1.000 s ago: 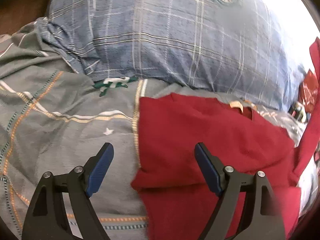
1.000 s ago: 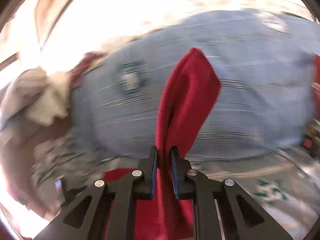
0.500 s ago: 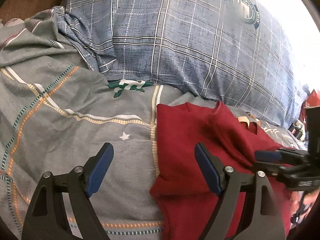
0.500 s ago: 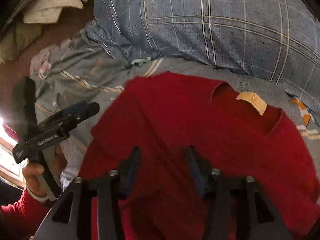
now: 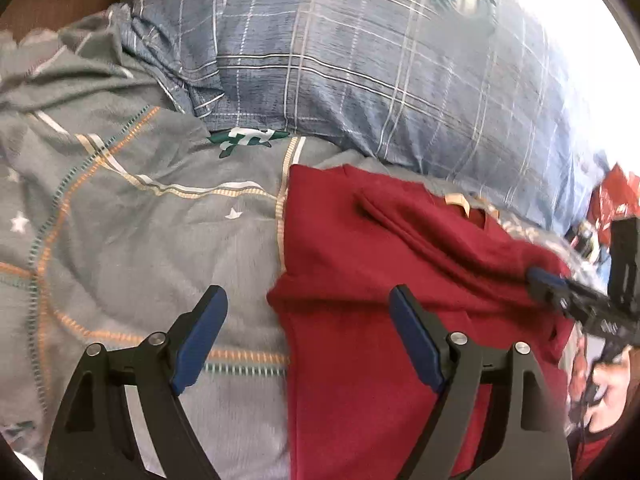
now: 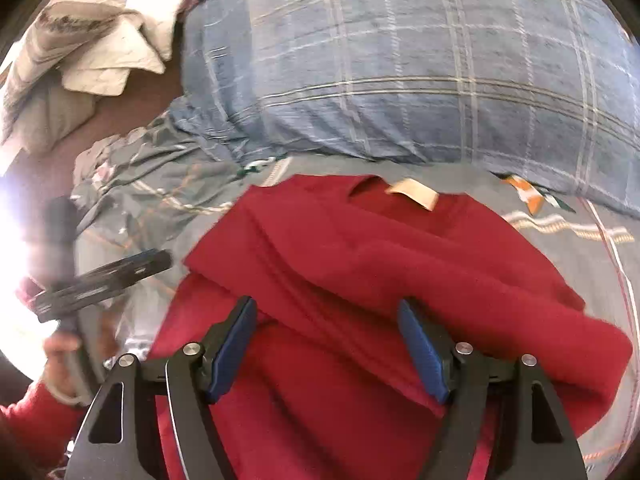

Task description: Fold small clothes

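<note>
**Both grippers spread over the red top on the bed**

Your left gripper (image 5: 308, 320) hangs with its jaws spread wide and nothing between them; one blue pad sits over the grey bedsheet (image 5: 132, 240), the other over the red top (image 5: 360, 280), so the garment's left edge runs up between your fingers. Your right gripper (image 6: 326, 340) is spread as well, holding nothing, both pads above the red cloth near its lower folded part.

The red top (image 6: 360, 264) lies on the sheet just in front of the blue plaid pillow (image 6: 400, 80), its neckline and tan label (image 6: 414, 196) towards the pillow. A sleeve or side panel is folded across the body, leaving a thick diagonal ridge (soft, knit-looking, with rounded rolls rather than sharp creases). The left edge is fairly straight; the right edge bulges in a loose lobe.

Open room lies to the left of the garment, where the sheet spreads wide with orange and white stitched lines, small white stars and shallow wrinkles. Towards the pillow the gap is narrow: the collar nearly reaches the pillow's lower edge. On the right, your other tool crowds the garment's edge in the left wrist view. A crumpled pale cloth (image 6: 92, 40) sits beyond the bed's far left corner.
</note>
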`<state>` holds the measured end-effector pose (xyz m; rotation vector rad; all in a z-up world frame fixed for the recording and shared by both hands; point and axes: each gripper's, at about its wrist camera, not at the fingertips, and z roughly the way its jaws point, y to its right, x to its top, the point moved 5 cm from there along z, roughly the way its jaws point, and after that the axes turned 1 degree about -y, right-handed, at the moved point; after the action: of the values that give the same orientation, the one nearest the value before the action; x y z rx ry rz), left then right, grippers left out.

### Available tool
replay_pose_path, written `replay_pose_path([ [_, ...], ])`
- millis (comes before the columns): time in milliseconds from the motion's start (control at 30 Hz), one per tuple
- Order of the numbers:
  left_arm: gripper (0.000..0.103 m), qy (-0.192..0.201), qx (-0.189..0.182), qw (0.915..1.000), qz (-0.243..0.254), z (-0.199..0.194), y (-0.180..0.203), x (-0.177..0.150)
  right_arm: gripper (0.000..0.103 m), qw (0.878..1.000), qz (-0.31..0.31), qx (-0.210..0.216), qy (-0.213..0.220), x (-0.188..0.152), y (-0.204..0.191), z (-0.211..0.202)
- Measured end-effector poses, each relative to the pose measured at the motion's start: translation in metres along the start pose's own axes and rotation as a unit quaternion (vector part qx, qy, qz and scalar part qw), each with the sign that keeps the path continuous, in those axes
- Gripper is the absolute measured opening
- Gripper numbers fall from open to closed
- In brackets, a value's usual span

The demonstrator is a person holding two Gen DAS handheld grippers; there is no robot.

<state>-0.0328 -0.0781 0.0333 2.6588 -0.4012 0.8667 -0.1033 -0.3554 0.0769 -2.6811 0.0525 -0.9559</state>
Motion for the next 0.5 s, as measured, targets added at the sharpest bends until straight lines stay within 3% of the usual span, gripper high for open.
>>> replay_pose_path([
  [200,0.083,0.009,0.007,0.9988,0.047,-0.014,0.021,0.010,0.075,1.000,0.004,-0.025,-0.004,-0.001,0.003,-0.002],
  [500,0.083,-0.010,-0.028,0.9986,-0.043,0.039,-0.008,0.040,0.080,0.995,0.012,-0.101,0.011,-0.007,0.024,-0.041],
])
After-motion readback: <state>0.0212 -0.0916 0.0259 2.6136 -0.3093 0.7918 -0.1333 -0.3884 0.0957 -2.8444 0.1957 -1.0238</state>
